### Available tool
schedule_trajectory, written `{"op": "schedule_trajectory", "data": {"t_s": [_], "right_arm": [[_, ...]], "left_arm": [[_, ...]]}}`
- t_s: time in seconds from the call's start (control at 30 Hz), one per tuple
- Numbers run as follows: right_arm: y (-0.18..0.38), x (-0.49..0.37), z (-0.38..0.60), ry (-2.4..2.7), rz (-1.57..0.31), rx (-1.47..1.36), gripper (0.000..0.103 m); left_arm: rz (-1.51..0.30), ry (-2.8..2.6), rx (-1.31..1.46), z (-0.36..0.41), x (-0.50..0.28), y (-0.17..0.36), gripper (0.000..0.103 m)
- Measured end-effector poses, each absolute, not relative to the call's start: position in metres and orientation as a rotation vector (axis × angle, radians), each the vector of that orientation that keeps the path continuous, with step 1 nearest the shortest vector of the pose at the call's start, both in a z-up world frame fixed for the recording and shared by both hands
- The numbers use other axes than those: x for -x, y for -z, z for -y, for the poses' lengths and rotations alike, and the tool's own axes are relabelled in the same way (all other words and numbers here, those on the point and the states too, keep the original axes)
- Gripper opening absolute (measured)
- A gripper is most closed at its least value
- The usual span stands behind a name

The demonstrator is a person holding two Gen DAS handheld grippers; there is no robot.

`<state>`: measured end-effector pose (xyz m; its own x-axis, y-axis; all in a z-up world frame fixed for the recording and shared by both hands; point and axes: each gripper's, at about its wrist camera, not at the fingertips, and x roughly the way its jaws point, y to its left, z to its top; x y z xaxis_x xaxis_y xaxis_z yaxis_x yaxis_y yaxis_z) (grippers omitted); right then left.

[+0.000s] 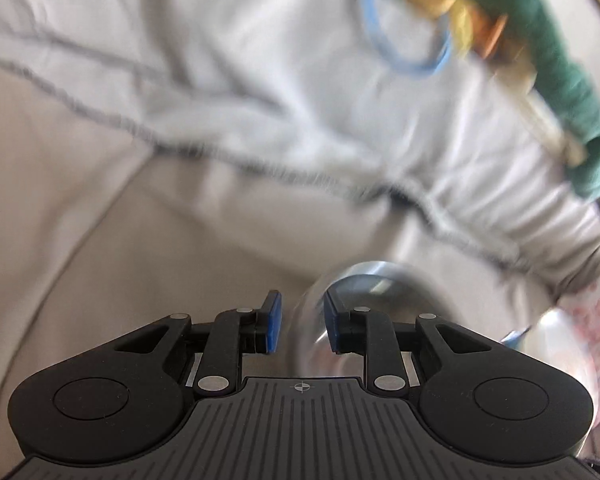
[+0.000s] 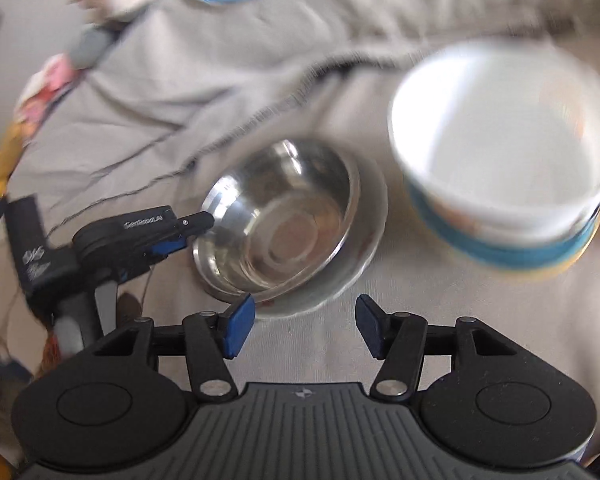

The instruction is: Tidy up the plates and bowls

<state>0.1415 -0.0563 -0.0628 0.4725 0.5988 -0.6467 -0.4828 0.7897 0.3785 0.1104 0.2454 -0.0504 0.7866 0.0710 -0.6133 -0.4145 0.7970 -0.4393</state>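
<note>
Pinching only the thin rim of the steel bowl [image 2: 276, 216] above a plate [image 2: 364, 248] on the bed, the left gripper [image 1: 300, 326] risks slipping; right gripper [image 2: 304, 326] gapes empty.

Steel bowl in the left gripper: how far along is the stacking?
Done: a white bowl sits nested in a blue-banded bowl. In hand: the left gripper grips the rim of the shiny steel bowl, tilted over a pale plate. The right gripper is open and empty. Left: settling the steel bowl.
</note>
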Motion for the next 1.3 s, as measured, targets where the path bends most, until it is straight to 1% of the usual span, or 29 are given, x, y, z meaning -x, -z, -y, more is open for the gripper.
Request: {"op": "schedule_trajectory", "data": {"t_s": [0.03, 0.1, 0.13, 0.17, 0.3, 0.4, 0.47, 0.53, 0.67, 0.83, 0.93, 1.07, 1.17, 1.3], "right_arm": [[0.054, -0.141, 0.065, -0.652, -0.799, -0.128, 0.056], [0.037, -0.148, 0.092, -0.583, -0.698, -0.127, 0.062], [0.032, -0.154, 0.105, -0.543, -0.66, -0.146, 0.069], [0.028, -0.162, 0.119, -0.492, -0.624, -0.165, 0.072], [0.027, -0.198, 0.15, -0.365, -0.555, -0.165, 0.072], [0.041, -0.23, 0.156, -0.318, -0.541, -0.109, 0.072], [0.057, -0.248, 0.158, -0.282, -0.56, -0.096, 0.072], [0.073, -0.258, 0.171, -0.308, -0.602, -0.151, 0.071], [0.093, -0.271, 0.193, -0.397, -0.656, -0.279, 0.071], [0.105, -0.279, 0.208, -0.45, -0.729, -0.372, 0.071], [0.109, -0.277, 0.203, -0.443, -0.746, -0.356, 0.071], [0.12, -0.28, 0.189, -0.469, -0.823, -0.327, 0.07], [0.131, -0.286, 0.186, -0.521, -0.904, -0.372, 0.068], [0.135, -0.284, 0.176, -0.544, -0.934, -0.351, 0.068]], "left_arm": [[-0.589, -0.248, 0.599, -0.24, -0.108, 0.04, 0.026], [-0.562, -0.144, 0.623, -0.224, -0.108, 0.022, 0.026], [-0.561, -0.085, 0.644, -0.215, -0.112, 0.015, 0.027], [-0.569, -0.025, 0.661, -0.204, -0.118, 0.011, 0.027], [-0.641, 0.122, 0.62, -0.148, -0.155, -0.002, 0.027], [-0.699, 0.133, 0.548, -0.111, -0.178, -0.001, 0.027], [-0.735, 0.1, 0.508, -0.096, -0.186, 0.004, 0.027], [-0.763, 0.05, 0.464, -0.085, -0.194, 0.009, 0.027], [-0.806, -0.009, 0.429, -0.081, -0.207, 0.017, 0.034], [-0.849, -0.054, 0.446, -0.078, -0.22, 0.023, 0.036], [-0.887, -0.071, 0.445, -0.076, -0.228, 0.034, 0.036], [-0.949, -0.055, 0.496, -0.078, -0.231, 0.051, 0.041], [-0.95, -0.051, 0.499, -0.077, -0.228, 0.053, 0.043], [-0.963, -0.054, 0.507, -0.075, -0.228, 0.055, 0.043]]}}
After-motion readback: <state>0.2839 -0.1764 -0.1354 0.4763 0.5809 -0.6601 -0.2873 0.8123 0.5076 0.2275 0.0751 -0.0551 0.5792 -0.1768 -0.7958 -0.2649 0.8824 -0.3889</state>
